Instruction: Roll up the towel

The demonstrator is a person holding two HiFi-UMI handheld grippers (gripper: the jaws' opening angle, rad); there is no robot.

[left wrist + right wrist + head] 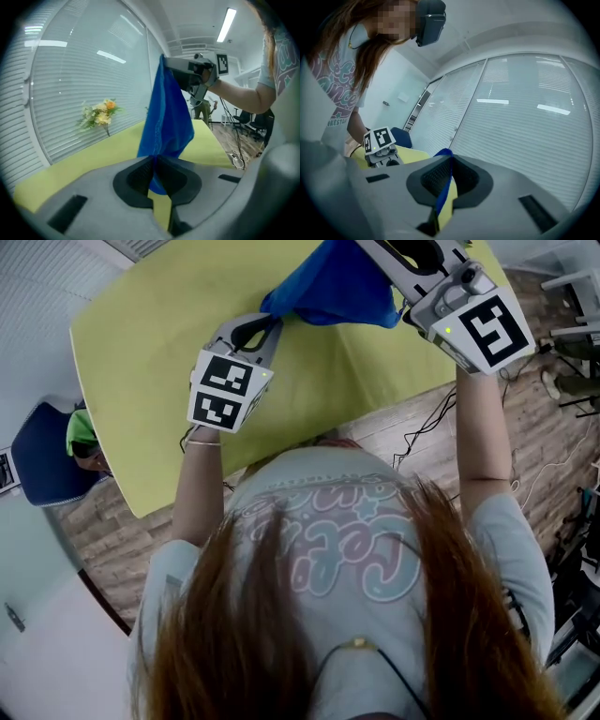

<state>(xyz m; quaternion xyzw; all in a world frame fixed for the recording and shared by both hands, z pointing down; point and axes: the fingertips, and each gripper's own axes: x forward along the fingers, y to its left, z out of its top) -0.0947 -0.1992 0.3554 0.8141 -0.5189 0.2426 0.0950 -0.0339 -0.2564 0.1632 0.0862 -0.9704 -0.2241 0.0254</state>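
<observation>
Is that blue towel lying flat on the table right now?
No, the blue towel hangs bunched between the right gripper above and the left gripper below, not spread on the table.

Pale T-shirt (328, 521), pastel lettering — grey left tongs (270, 320), black-and-white marker cube (225, 390).

We look steeply down from overhead; both gripper views, close behind their jaws, face each other across the towel (333, 287).
</observation>
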